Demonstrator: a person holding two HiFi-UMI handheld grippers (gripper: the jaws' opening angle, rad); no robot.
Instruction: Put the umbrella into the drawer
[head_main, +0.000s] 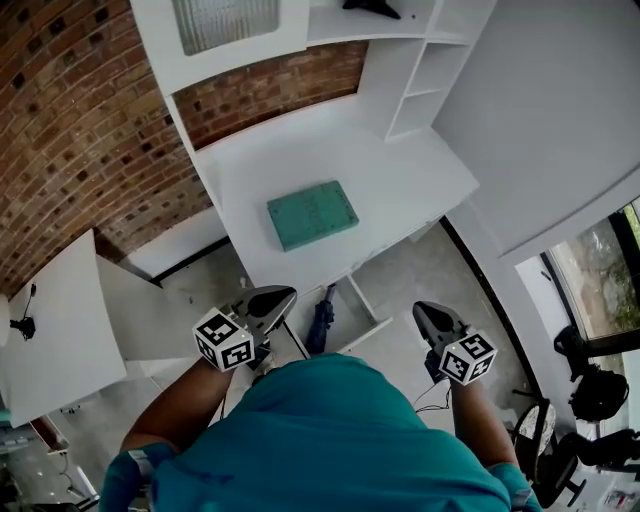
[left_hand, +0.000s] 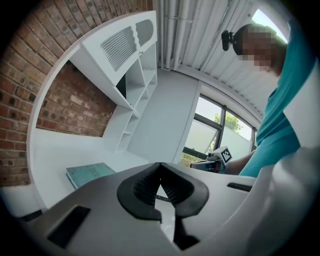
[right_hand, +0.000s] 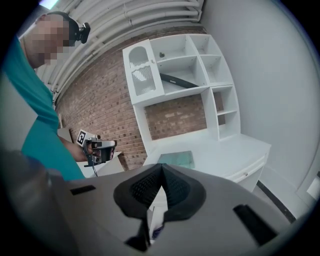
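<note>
The left gripper (head_main: 272, 300) and the right gripper (head_main: 432, 314) are hovering in front of the white desk (head_main: 400, 190), both with jaws closed together and empty. The umbrella (head_main: 320, 318) is lying inside the open drawer (head_main: 360, 300) below the desk edge, between the two grippers and touching neither.

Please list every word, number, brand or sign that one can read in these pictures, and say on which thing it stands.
No words, numbers or brands can be read anywhere.
On the teal book on the desk: faint marks, too blurred to read.
On the left marker cube of the left gripper: black-and-white square patterns, no letters.
On the right marker cube of the right gripper: the same.
</note>
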